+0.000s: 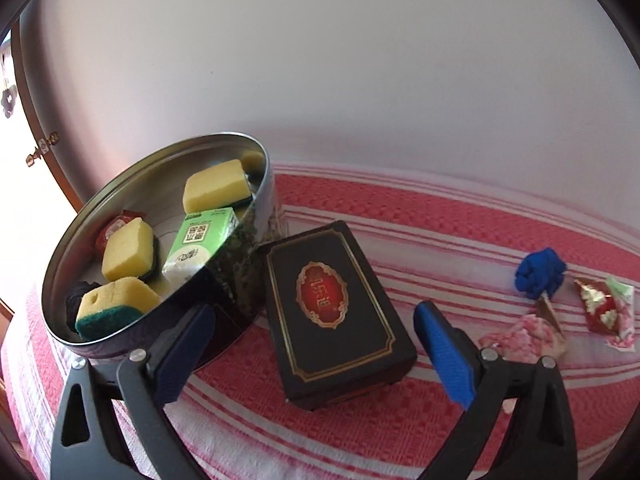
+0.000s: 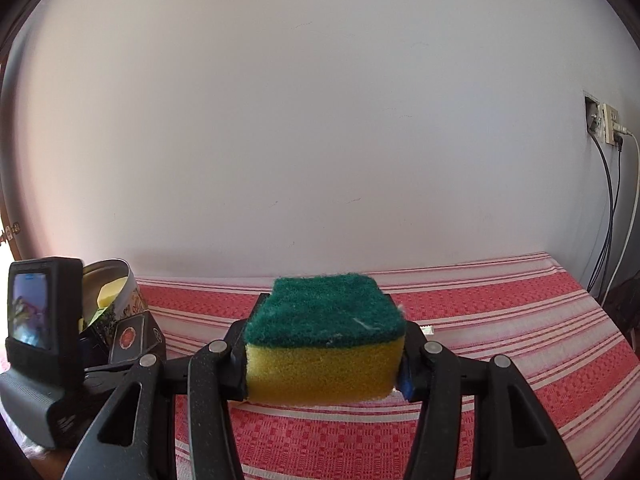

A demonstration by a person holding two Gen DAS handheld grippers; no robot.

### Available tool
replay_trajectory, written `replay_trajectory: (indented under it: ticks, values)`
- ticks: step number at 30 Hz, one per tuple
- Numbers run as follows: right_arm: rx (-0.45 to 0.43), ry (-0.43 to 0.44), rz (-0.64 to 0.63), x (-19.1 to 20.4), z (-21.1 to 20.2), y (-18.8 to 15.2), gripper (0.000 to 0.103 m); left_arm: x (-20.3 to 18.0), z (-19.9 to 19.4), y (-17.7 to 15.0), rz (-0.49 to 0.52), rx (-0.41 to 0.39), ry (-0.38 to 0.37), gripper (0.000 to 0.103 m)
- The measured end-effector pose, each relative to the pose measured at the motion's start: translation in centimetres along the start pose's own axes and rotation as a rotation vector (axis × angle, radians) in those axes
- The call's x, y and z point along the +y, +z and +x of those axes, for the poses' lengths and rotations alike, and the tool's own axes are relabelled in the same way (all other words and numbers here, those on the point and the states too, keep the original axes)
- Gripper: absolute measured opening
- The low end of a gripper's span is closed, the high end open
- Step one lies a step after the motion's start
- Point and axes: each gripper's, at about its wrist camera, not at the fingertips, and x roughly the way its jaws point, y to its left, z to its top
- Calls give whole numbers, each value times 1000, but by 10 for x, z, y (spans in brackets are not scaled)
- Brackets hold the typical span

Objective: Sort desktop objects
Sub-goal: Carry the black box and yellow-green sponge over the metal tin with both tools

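Right tongs (image 2: 325,364) clamped on a yellow sponge (image 2: 324,344) with its green scouring layer uppermost, held clear above the red-and-white striped cloth (image 2: 500,360) covering the counter; the side-on squeeze across the soft foam body keeps the block level for carrying, presumably toward the round metal tin (image 1: 256,240). Left tongs (image 1: 316,356), jaws wide apart and holding nothing, straddle a black box (image 1: 336,312) lying flat just beside the tin, a placement that suggests the box is the next pick. The tin serves as the collection vessel: it already contains several like sponges (image 1: 128,254), a green-and-white packet (image 1: 200,244) bearing a QR code and Chinese characters too small to read, a red-wrapped sweet (image 1: 114,226) and a dark bundle at the near wall. The box lid carries a red oval emblem with gold lettering, not legible here. Unsorted to the right: a blue cloth wad (image 1: 540,274), a pink wrapper (image 1: 520,338) and a red-gold wrapped sweet (image 1: 604,310).
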Motion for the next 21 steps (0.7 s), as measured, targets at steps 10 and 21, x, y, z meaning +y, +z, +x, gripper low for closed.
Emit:
replay_trajectory:
  ticks: [10,21]
  values:
    - [-68,-8,37,3,-2,-4,54,16,25,-2,-27,80,-185,57]
    - [-172,-91,15,16,-10,-17,54,58,-47,-29,179,-186,-399,56]
